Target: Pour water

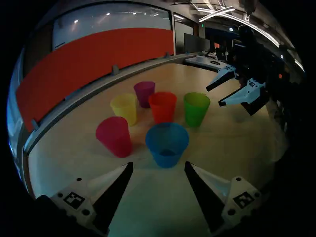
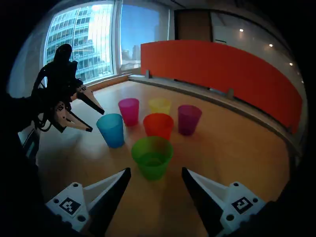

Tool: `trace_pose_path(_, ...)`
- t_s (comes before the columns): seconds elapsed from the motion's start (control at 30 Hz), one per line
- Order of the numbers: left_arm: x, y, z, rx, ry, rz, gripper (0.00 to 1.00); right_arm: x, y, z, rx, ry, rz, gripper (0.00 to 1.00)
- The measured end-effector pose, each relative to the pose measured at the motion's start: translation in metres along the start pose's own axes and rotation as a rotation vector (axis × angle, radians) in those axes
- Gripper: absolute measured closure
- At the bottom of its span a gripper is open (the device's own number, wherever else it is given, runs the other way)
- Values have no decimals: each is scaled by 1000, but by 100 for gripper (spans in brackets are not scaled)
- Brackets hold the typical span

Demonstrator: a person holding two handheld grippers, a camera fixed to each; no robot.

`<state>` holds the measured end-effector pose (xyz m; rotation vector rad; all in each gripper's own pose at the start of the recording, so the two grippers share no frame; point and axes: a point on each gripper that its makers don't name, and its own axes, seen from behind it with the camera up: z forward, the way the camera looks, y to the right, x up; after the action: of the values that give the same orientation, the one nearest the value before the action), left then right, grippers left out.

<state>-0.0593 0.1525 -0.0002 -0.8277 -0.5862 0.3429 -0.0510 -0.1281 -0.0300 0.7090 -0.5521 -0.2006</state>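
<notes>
We are holding our left gripper (image 1: 158, 163) wide open just before the blue cup (image 1: 167, 144), and our right gripper (image 2: 156, 169) is gaping likewise before the green cup (image 2: 152, 157); both cups are standing upright, touching neither gripper, in a cluster of coloured cups (image 1: 162, 106) on the wooden table (image 1: 233, 158).

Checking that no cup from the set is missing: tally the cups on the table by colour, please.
blue cup: 1
pink cup: 1
yellow cup: 1
purple cup: 1
orange cup: 1
green cup: 1
Total: 6 cups
</notes>
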Motion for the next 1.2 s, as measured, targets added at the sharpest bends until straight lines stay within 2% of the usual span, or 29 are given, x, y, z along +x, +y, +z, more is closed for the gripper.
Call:
trace_pose_path(0.4, 4, -3, -47, 129, 109, -59, 3, 11, -3, -35, -88, 86, 13, 0)
trace_pose_path(0.9, 39, -41, -100, 349, 340, -156, 3, 61, 18, -66, -262, 280, 36, 0)
trace_pose_path(1.2, 51, -56, -127, 491, 442, -170, 3, 82, 43, -86, -397, 382, 78, 0)
